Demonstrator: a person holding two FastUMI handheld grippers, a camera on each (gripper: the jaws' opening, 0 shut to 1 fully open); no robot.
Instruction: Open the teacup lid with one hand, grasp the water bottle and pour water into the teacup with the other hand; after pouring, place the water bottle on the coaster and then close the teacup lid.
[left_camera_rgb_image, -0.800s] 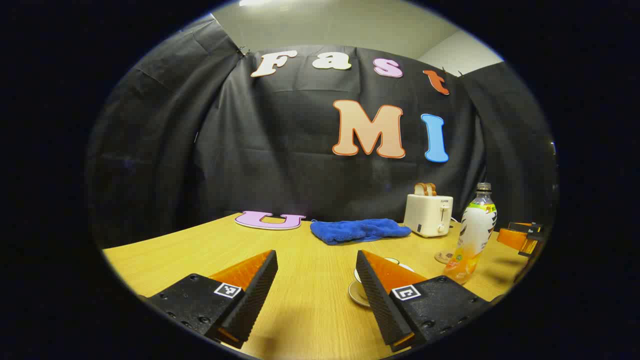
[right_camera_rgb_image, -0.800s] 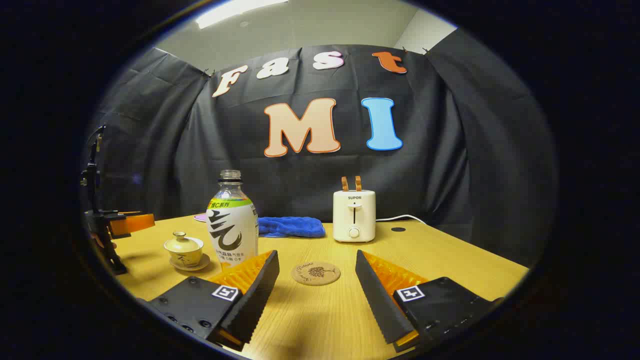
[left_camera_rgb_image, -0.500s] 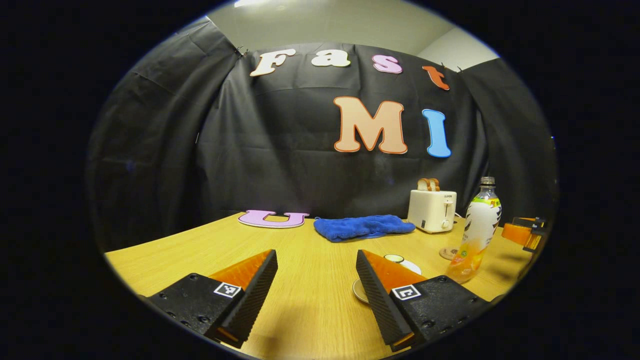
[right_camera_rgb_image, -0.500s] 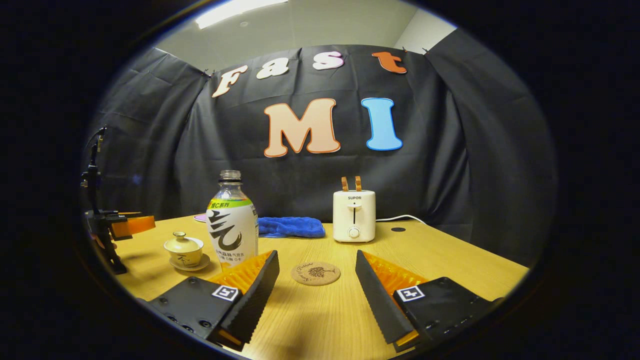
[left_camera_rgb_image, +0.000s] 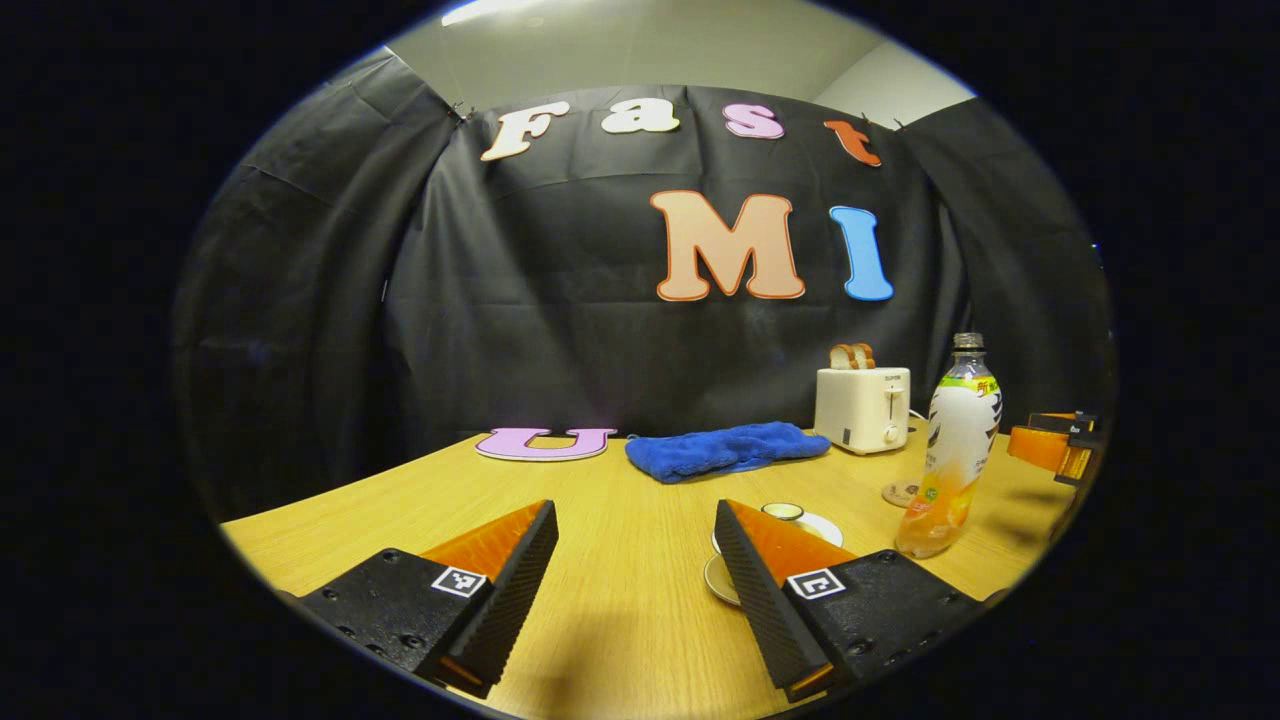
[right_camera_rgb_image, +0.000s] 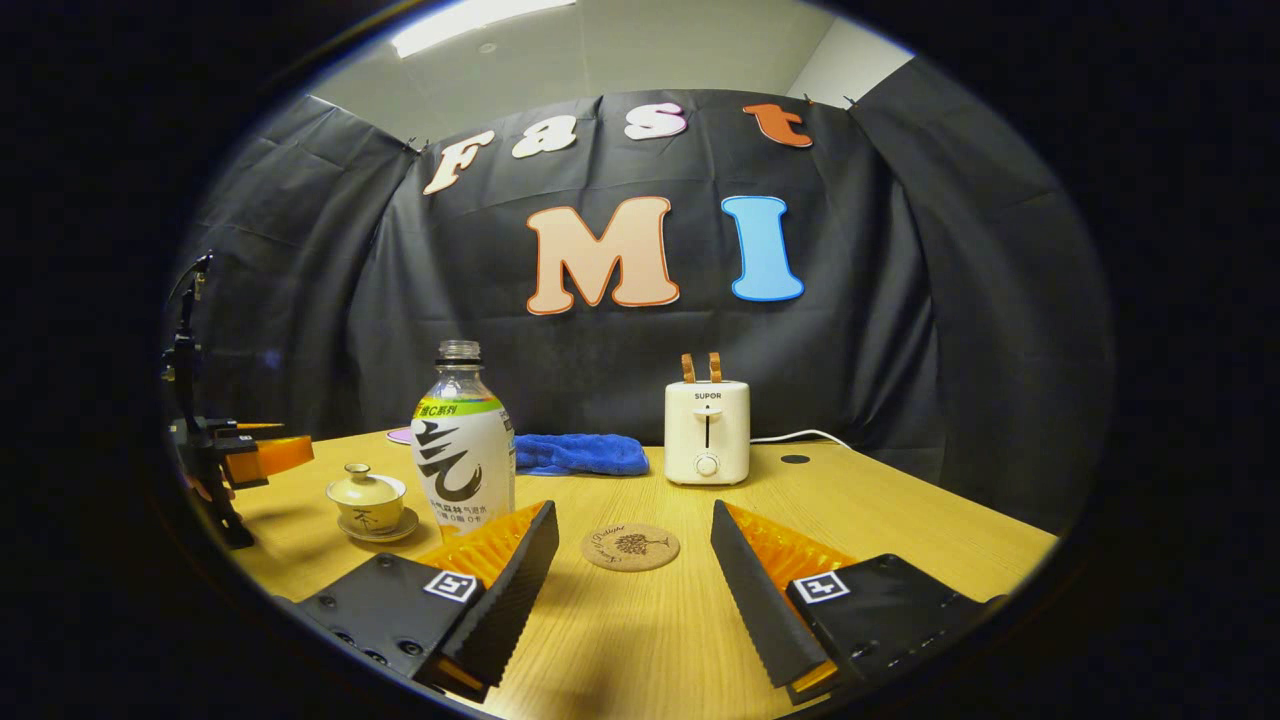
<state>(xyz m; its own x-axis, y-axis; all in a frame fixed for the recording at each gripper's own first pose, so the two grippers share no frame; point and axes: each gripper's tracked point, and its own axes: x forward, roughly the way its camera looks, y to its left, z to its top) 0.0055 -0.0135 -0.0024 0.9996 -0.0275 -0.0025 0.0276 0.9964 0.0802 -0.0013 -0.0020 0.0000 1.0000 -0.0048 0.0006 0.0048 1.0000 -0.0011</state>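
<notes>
Holding now: your left gripper (left_camera_rgb_image: 630, 585) has its jaws spread wide with nothing between them, low over the wooden table (left_camera_rgb_image: 400, 500).
Left gripper seen from the right gripper view: it sits at the far left edge (right_camera_rgb_image: 255, 455), just beside the teacup.
Teacup: the teacup (right_camera_rgb_image: 367, 497) stands on its saucer with the lid on; in the left gripper view it is partly hidden behind your gripper's right finger, its lid knob (left_camera_rgb_image: 782, 512) showing above it.
Water bottle: the water bottle (right_camera_rgb_image: 463, 440) stands upright and uncapped on the table, just right of the teacup, behind your right gripper's left finger.
Right gripper: your right gripper (right_camera_rgb_image: 630, 585) is also spread wide, holding nothing.
Coaster: the coaster (right_camera_rgb_image: 630, 547) lies flat on the table beyond the gap between those fingers, bare, apart from the bottle.
Background: a blue cloth (right_camera_rgb_image: 580, 453) and a toaster (right_camera_rgb_image: 706, 430) with two slices in it sit near the wall.
</notes>
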